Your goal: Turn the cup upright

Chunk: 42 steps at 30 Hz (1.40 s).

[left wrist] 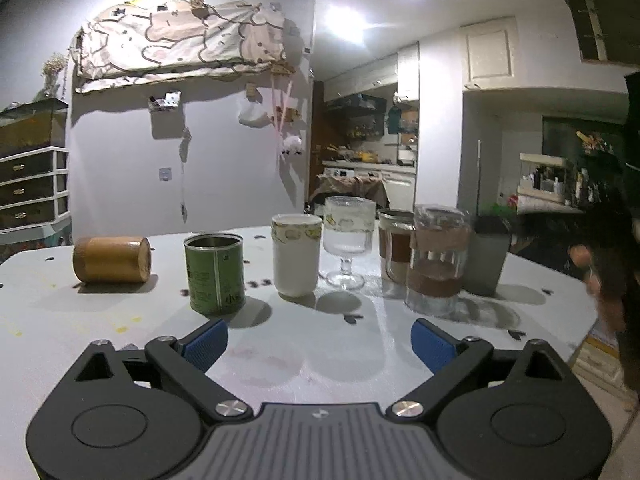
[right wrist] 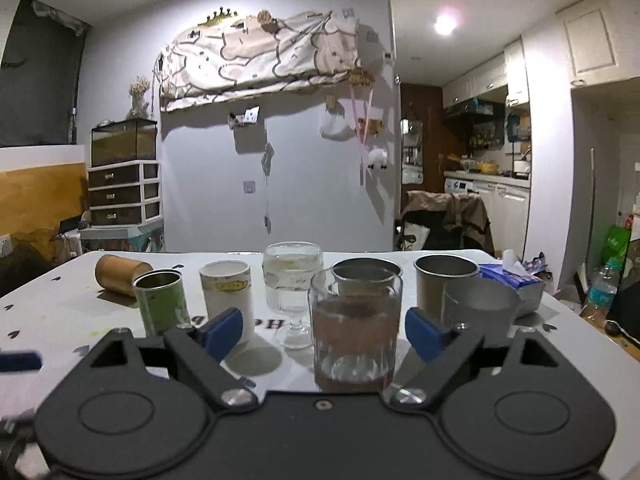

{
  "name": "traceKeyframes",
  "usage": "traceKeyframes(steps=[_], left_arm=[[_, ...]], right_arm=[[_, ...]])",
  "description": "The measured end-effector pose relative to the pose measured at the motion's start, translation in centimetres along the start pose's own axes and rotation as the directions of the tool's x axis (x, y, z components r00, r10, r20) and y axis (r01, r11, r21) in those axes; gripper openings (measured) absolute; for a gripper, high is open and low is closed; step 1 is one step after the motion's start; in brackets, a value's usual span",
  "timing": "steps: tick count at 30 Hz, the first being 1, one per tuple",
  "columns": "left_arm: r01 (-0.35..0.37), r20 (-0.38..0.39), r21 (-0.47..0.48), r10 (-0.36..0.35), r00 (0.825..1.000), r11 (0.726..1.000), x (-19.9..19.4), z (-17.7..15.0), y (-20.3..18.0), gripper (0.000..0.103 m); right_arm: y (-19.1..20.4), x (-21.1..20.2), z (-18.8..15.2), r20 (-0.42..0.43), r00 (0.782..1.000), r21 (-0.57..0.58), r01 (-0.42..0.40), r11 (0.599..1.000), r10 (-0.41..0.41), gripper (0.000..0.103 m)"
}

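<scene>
Wooden cup [left wrist: 112,259] lies on its side on worktop [left wrist: 80,320], unflipped; left gripper [left wrist: 320,344] and right gripper [right wrist: 324,332] spread, empty.

My right gripper [right wrist: 323,334] stands open around 1 upright ribbed glass [right wrist: 355,326] on the bench [right wrist: 60,312], pads apart from it. Behind: green tin [right wrist: 162,304], paper cup [right wrist: 228,294], goblet [right wrist: 293,284]; 1 wooden cup [right wrist: 120,274] lies on its side.
</scene>
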<state>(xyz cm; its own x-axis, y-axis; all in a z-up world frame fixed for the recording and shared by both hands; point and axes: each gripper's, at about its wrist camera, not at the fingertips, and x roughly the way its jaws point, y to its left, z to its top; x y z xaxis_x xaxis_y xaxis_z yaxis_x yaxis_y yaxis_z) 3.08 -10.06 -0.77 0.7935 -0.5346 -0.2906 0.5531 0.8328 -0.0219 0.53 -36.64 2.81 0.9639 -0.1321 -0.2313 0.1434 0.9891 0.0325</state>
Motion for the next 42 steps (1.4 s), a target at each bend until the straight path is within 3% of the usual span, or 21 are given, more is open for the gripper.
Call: traceKeyframes(steps=[8, 16, 42], left_arm=[[-0.039, 0.018, -0.002, 0.039, 0.999, 0.999, -0.3, 0.2, -0.3, 0.103], [-0.07, 0.012, -0.002, 0.07, 0.997, 0.998, -0.5, -0.2, -0.6, 0.103], [-0.096, 0.013, -0.011, 0.096, 0.995, 0.995, -1.1, -0.7, -0.7, 0.103]], right_arm=[[0.7, -3.4, -4.0, 0.026, 0.999, 0.052, 0.029, 0.998, -0.03, 0.09], [2.1, -5.7, -6.4, 0.067, 0.996, 0.009, 0.061, 0.998, -0.061, 0.102], [2.9, -6.2, -7.2, 0.074, 0.995, -0.021, 0.076, 0.997, -0.074, 0.103]])
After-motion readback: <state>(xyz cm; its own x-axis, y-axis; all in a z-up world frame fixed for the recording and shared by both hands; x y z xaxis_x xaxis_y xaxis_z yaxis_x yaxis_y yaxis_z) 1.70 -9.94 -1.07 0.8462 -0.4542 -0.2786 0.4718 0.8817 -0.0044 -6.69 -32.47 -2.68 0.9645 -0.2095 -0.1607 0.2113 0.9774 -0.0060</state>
